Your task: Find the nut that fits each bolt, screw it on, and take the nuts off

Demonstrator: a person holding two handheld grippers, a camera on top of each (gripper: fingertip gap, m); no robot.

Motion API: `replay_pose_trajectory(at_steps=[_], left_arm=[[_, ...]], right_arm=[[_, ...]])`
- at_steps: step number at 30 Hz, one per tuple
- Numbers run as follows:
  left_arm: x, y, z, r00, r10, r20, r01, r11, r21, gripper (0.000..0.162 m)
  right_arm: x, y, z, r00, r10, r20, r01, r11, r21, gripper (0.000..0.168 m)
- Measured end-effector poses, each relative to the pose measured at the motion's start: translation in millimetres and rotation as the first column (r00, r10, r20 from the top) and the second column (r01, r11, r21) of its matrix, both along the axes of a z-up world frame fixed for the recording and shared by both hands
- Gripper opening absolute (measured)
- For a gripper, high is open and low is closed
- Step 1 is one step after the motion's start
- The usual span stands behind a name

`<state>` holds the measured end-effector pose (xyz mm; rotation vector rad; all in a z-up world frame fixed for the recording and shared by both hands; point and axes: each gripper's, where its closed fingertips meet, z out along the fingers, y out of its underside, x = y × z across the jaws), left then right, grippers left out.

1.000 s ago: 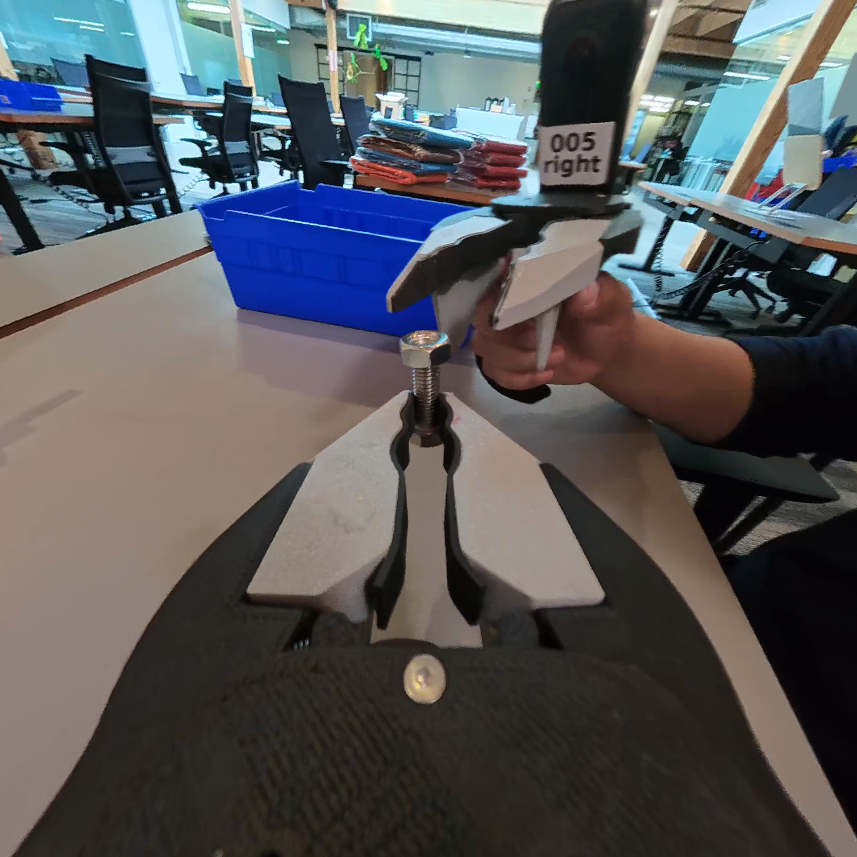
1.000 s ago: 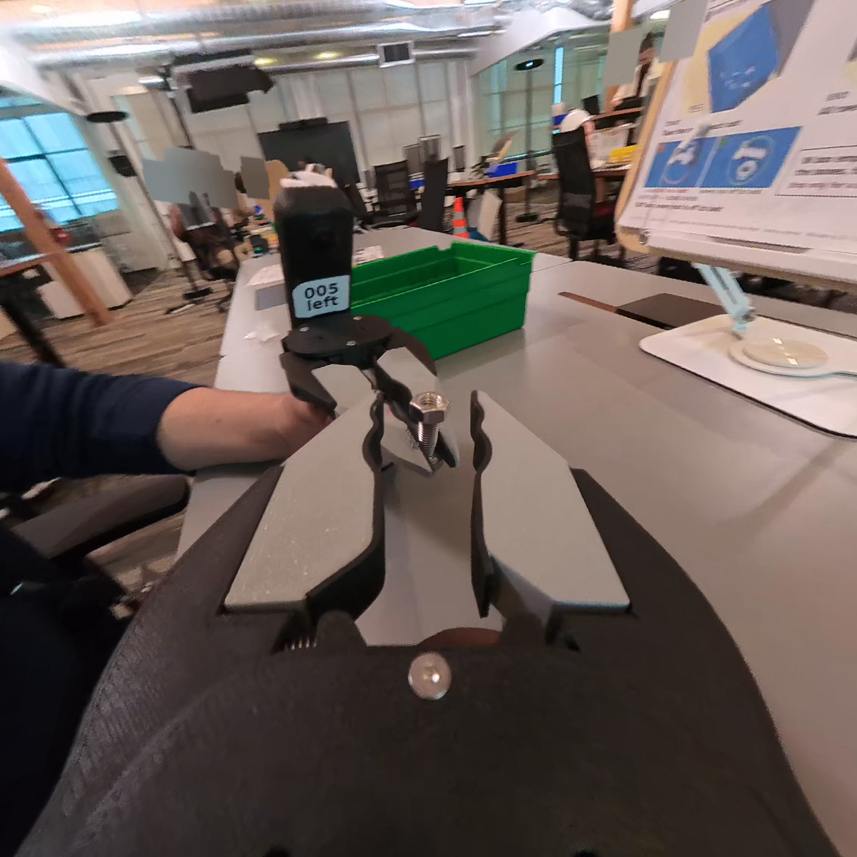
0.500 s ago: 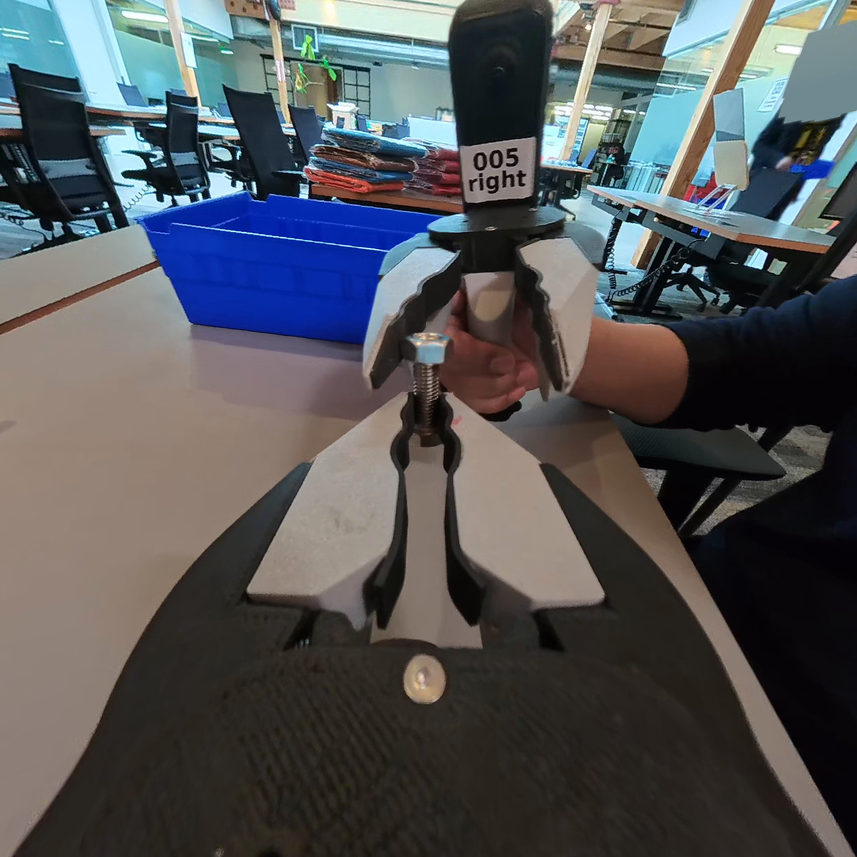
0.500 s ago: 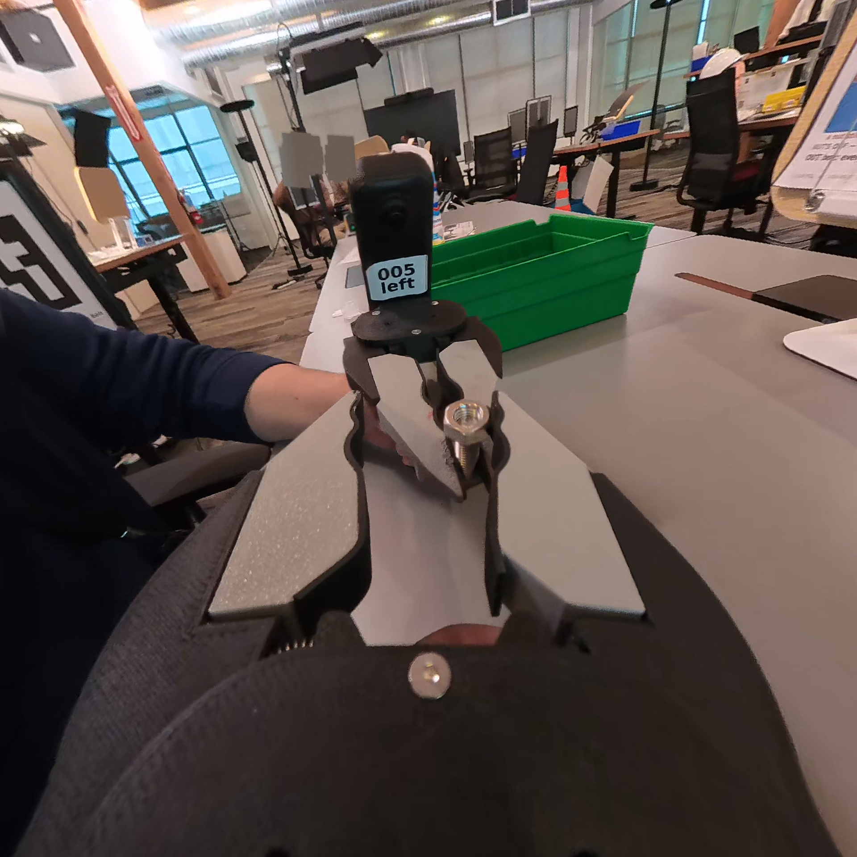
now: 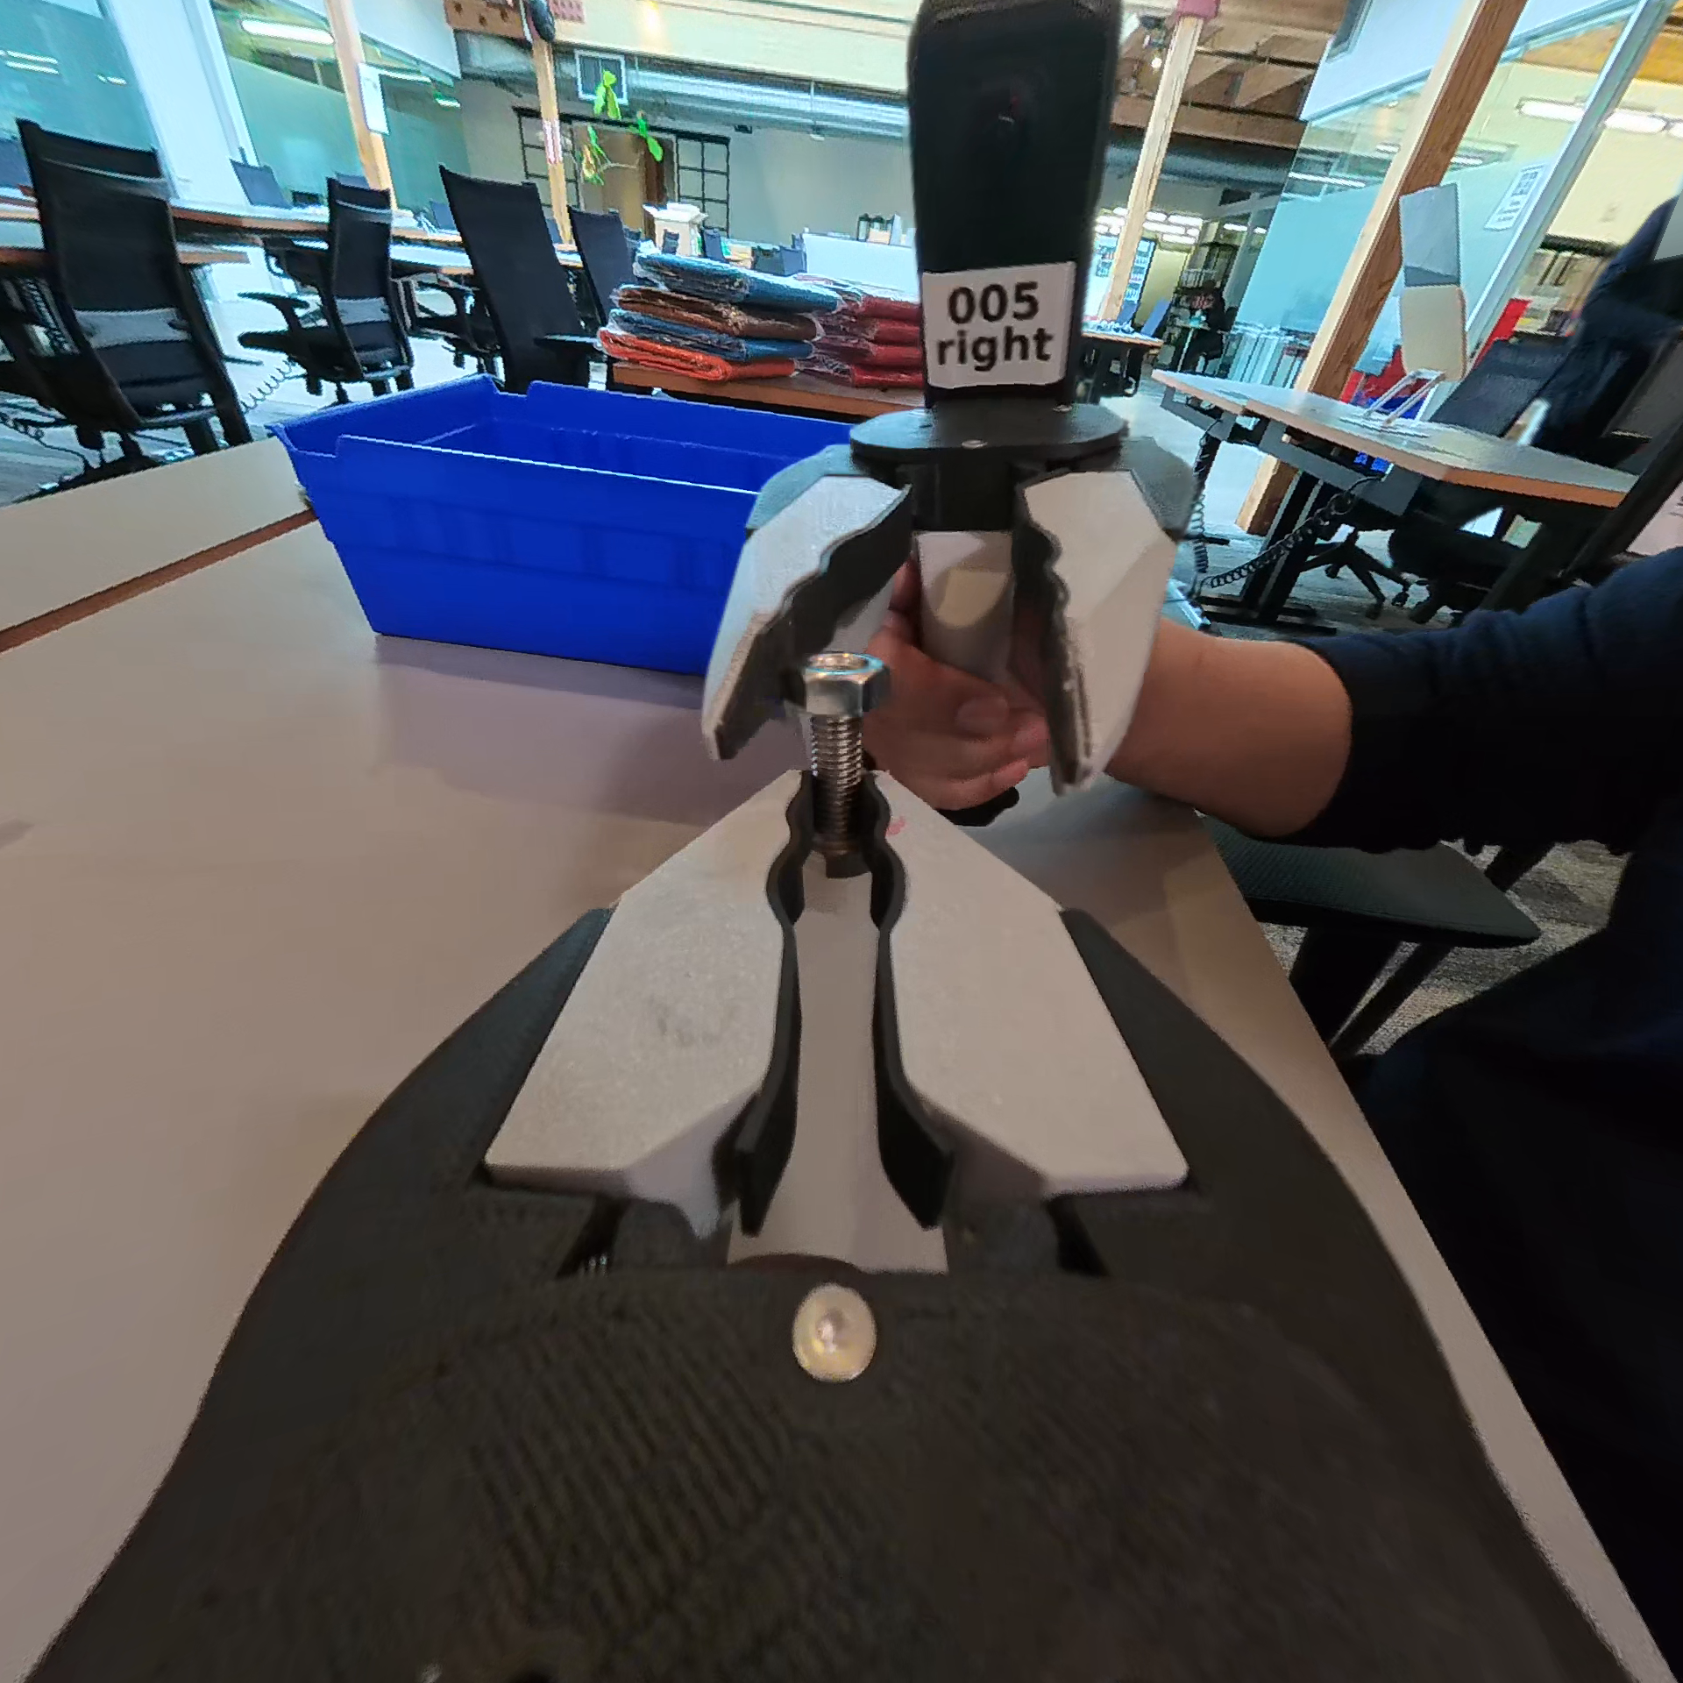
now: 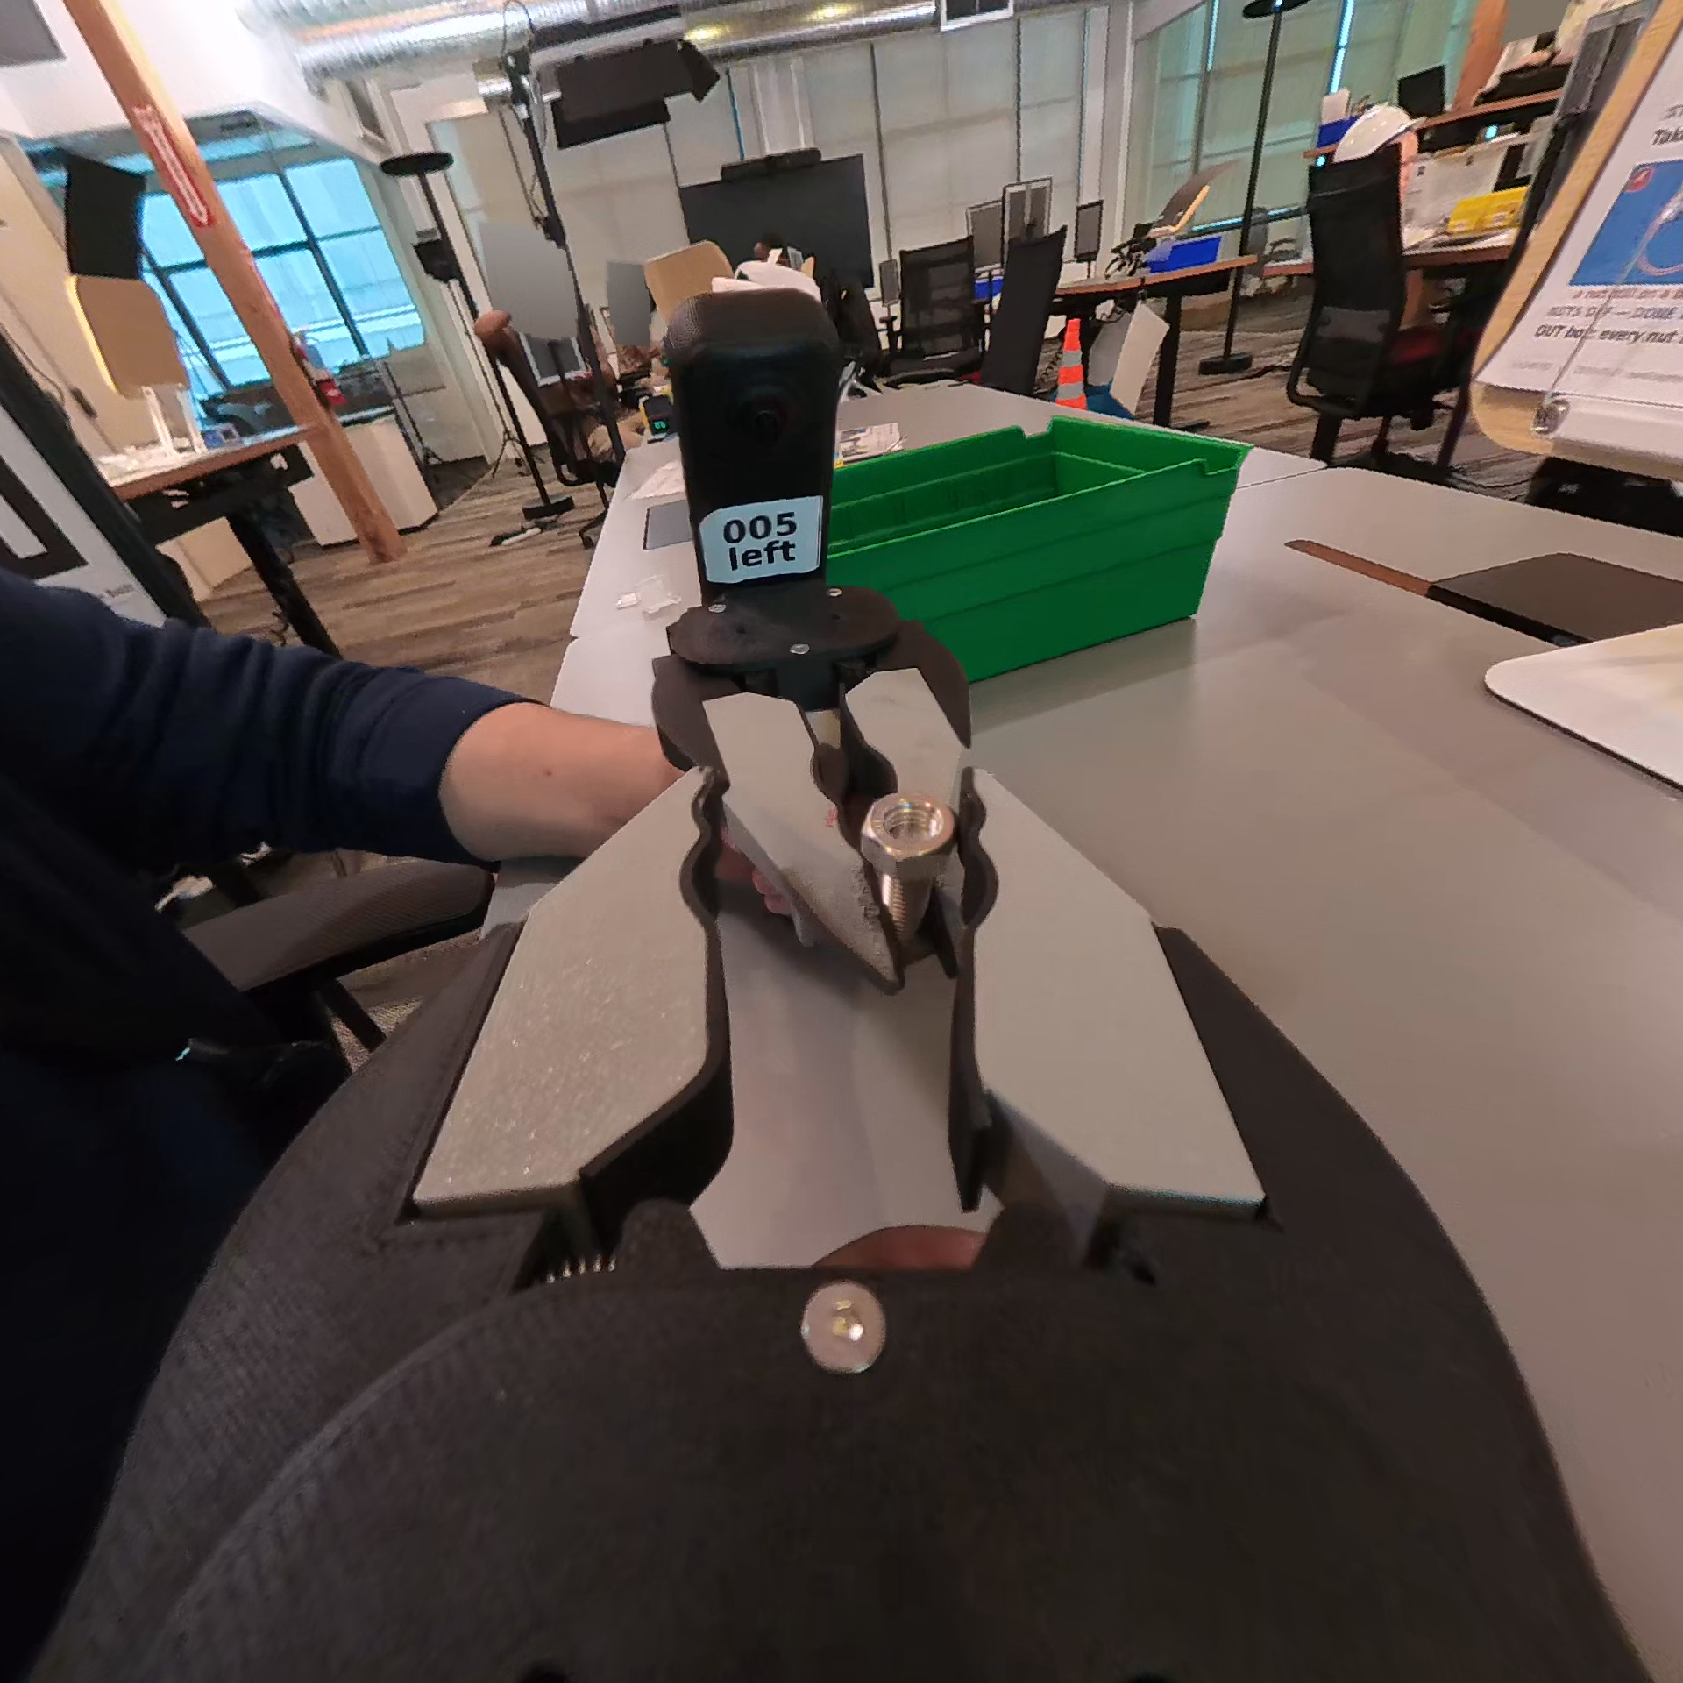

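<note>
In the left wrist view, the left hand-held gripper [image 5: 836, 842] is clamped on the lower shank of a bolt [image 5: 833, 788], its two fingers pinched together around the threads at their very tips. The bolt's long axis stands upright, rising out of the fingertips, with a silver hex nut [image 5: 843, 681] sitting at its top end. From the right wrist view the open threaded bore of the nut [image 6: 908, 831] is visible, so the nut sits at the free end of the threads, engaged only a little as far as I can judge.

Just beyond, the right hand-held gripper [image 5: 897, 747] faces the left one, its fingers spread apart. Its one finger [image 5: 792, 637] lies right behind or against the nut; the other stands well off to the side, so the nut is off-centre in the gap, close to one finger, not gripped. In the right wrist view the nut lies between the fingertips of the right hand-held gripper [image 6: 833, 842], nearer the right-hand finger.

The coming move, as I judge it, turns on this: the right hand-held gripper must centre on the nut across the bolt's upright axis, close on the hex flats, and turn about that axis.

Farther off on the counter [image 5: 273, 774] stands a blue bin [image 5: 546, 537]; a green bin [image 6: 1047, 537] sits behind the left hand-held gripper.
</note>
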<state>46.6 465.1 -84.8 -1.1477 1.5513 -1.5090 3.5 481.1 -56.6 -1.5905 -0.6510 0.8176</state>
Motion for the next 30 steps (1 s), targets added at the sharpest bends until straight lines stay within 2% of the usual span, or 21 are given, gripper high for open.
replay_pose_trajectory(at_steps=[6,13,17,18,19,20,23,26,27,30], left_arm=[[-1,11,5,1.0,0.027,0.009,-0.027,0.999,-0.047,0.007],[1,0,0,1.0,-0.002,-0.007,0.002,1.0,-0.023,0.007],[1,17,0,0.998,0.054,-0.02,-0.055,0.997,-0.051,0.007],[0,23,1,0.997,0.076,-0.025,-0.078,0.994,-0.074,0.007],[0,29,1,0.995,0.093,-0.029,-0.095,0.991,-0.093,0.007],[-1,32,1,0.995,0.096,-0.032,-0.098,0.99,-0.1,0.007],[-2,24,5,0.998,0.056,-0.007,-0.057,0.993,-0.101,0.007],[1,11,0,0.999,0.028,-0.03,-0.03,0.997,-0.069,0.007],[2,11,-2,0.999,0.032,-0.041,-0.035,0.997,-0.07,0.007],[3,26,-5,0.995,0.073,-0.064,-0.081,0.989,-0.127,0.007]], right_arm=[[16,-2,-6,0.998,-0.059,0.024,0.059,0.998,0.005,0.044],[7,5,0,0.999,-0.05,0.011,0.05,0.999,0.017,0.049],[10,6,-3,0.994,-0.099,0.047,0.096,0.994,0.047,0.053],[14,5,-3,0.993,-0.109,0.049,0.106,0.993,0.056,0.051],[15,1,-1,0.995,-0.093,0.036,0.091,0.994,0.059,0.039],[17,-1,2,0.997,-0.082,0.006,0.082,0.995,0.056,0.036],[24,9,-1,0.991,-0.127,-0.027,0.128,0.992,0.009,0.049],[14,10,-3,0.995,-0.092,-0.04,0.092,0.996,-0.014,0.052],[9,8,-3,0.997,-0.07,-0.037,0.069,0.997,-0.016,0.049],[13,10,-7,0.994,-0.111,-0.005,0.111,0.994,-0.006,0.058]])
